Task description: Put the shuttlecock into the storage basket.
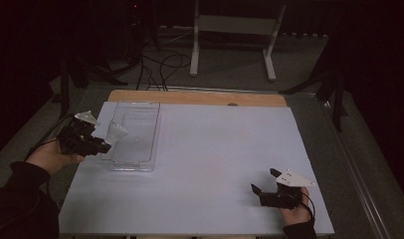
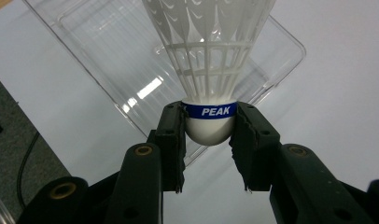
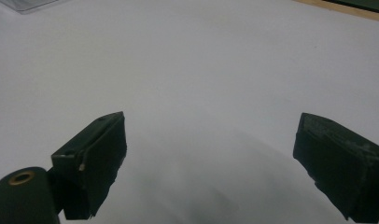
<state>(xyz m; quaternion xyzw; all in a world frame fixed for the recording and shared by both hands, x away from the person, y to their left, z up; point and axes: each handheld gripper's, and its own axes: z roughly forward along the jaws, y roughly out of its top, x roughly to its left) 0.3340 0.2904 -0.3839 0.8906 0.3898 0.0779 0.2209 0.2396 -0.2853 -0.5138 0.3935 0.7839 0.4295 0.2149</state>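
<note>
The left gripper (image 1: 106,145) hung over the left edge of the tabletop (image 1: 215,149), its jaws clamped on the rounded cork of a white shuttlecock (image 2: 208,70), just under the blue band. The shuttlecock was held in the air above the clear plastic tray (image 1: 135,164), which lay along the left side of the tabletop near the far corner. Its skirt was cut off by the top of the left gripper view. The right gripper (image 1: 266,183) rested near the front right corner, jaws wide apart with nothing between them. Beyond the far edge, cables (image 1: 160,67) and a white frame (image 1: 195,45) stood in darkness, hard to make out.
</note>
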